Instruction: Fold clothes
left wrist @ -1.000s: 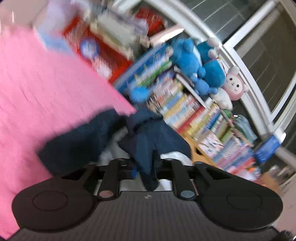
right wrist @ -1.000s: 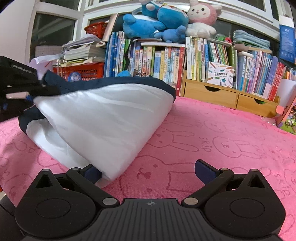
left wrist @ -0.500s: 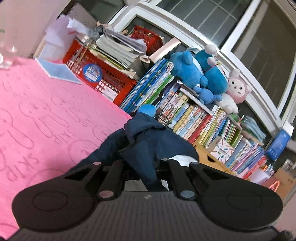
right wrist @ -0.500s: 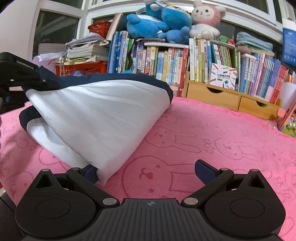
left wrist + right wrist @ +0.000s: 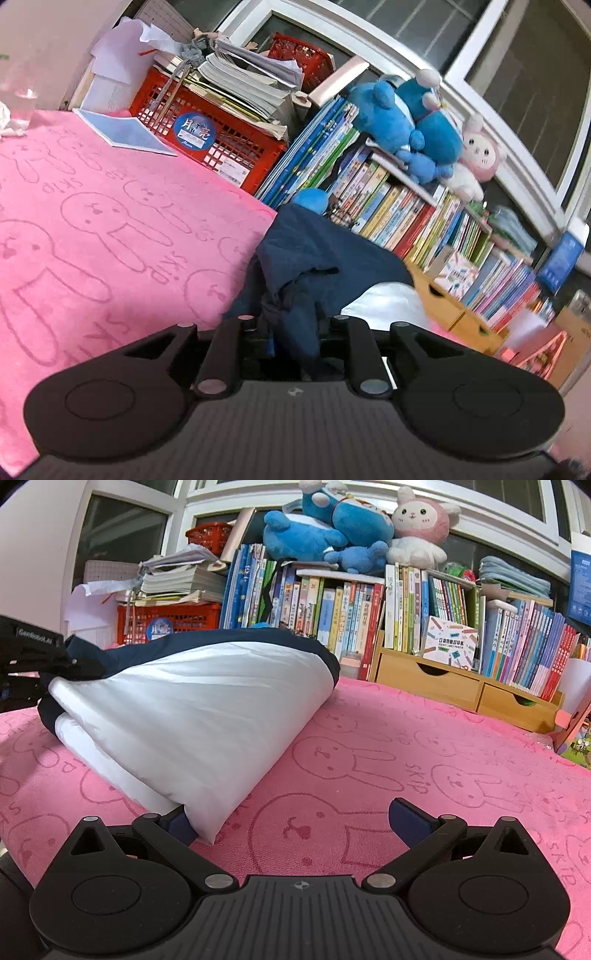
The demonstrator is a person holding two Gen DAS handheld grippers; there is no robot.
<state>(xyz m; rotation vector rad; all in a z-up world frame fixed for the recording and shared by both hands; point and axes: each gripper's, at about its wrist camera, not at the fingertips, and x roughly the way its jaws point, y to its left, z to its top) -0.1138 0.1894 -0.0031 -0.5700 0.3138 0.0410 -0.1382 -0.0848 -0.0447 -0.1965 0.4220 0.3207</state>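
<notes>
The left gripper [image 5: 293, 332] is pinching a bunched navy edge of the navy-and-white fabric garment [image 5: 192, 716], jaws having just eased slightly, probably to lay the fold over. At lower centre, the right gripper [image 5: 291, 821] is waiting open-jawed on the pink bunny-print table [image 5: 424, 760].

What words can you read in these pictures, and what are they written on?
"SKIP": on the pink bunny blanket, beside the rabbits, several times.
"月亮": round blue sticker on the red crate.
"GenRobot.AI", tiny and partly guessed: black gripper body at the left edge of the right wrist view.
Book spines, the white box, the blue sign: too small to read.
</notes>
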